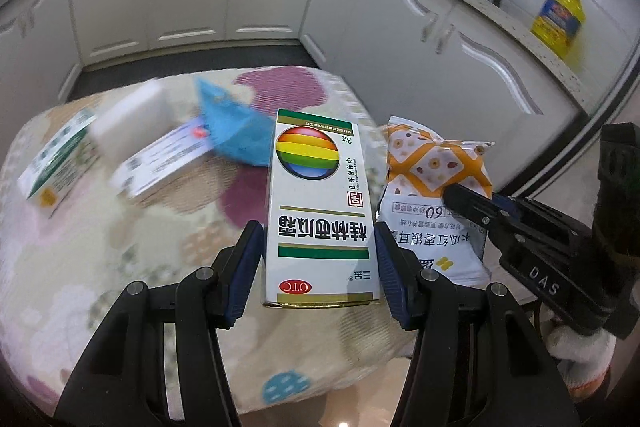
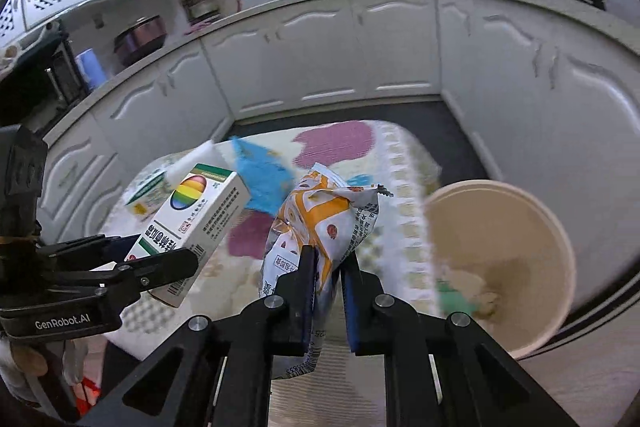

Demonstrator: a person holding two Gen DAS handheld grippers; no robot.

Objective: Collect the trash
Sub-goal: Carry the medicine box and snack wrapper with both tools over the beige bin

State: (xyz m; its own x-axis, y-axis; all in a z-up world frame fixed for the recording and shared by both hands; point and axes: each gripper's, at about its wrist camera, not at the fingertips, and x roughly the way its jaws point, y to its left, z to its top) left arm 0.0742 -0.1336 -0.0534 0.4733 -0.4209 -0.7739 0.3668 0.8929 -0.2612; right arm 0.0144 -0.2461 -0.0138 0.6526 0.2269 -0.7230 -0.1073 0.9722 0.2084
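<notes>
Right wrist view shows your right gripper (image 2: 327, 267) clenched on the crinkled snack packet (image 2: 320, 223), lifted above the bench (image 2: 404, 187), with the beige bin (image 2: 520, 211) just beside the bench edge. That thin film could slip from the pads if you swing it fast toward the bin. Your left gripper (image 1: 318, 259) grasps the medicine box (image 1: 320, 203) by its sides, roughly half open around it; the box stands tall, so a tilt might lever it loose. More boxes and a blue cloth (image 1: 236, 131) remain on the bench.

Glossy cardboard box (image 1: 320, 211); crinkly shiny plastic packet (image 2: 320, 223); soft matt tablecloth (image 1: 120, 259)
</notes>
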